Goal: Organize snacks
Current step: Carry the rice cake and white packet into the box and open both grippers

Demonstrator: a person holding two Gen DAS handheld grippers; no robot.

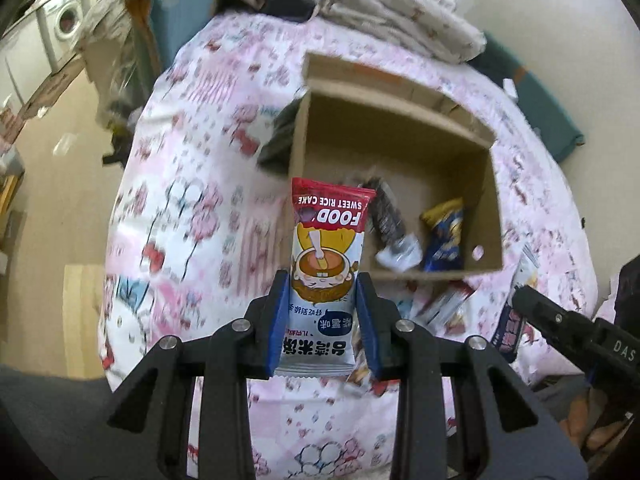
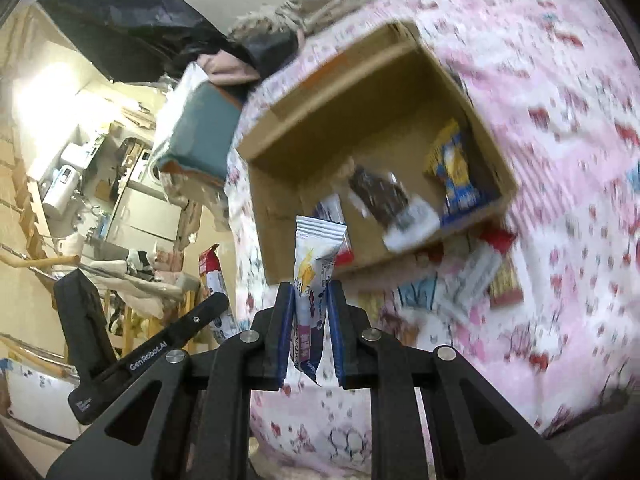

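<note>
Red-topped rice cake packet (image 1: 326,256), cartoon face print

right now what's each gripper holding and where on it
Left gripper clamps the sweet rice cake packet by its lower half; right gripper pinches a slim white snack packet by its lower end.

black tongs (image 1: 322,280), blue pads (image 1: 279,320), seemingly silver screws (image 1: 404,325)

— What's around the bed? I see a pink cartoon-print quilt (image 1: 192,200) over it.
— A crumpled beige blanket (image 1: 400,12) lies at its far end, with a teal cushion (image 1: 176,16) beside it.
— And beyond?
— A washing machine (image 1: 66,20) against the wall.
</note>
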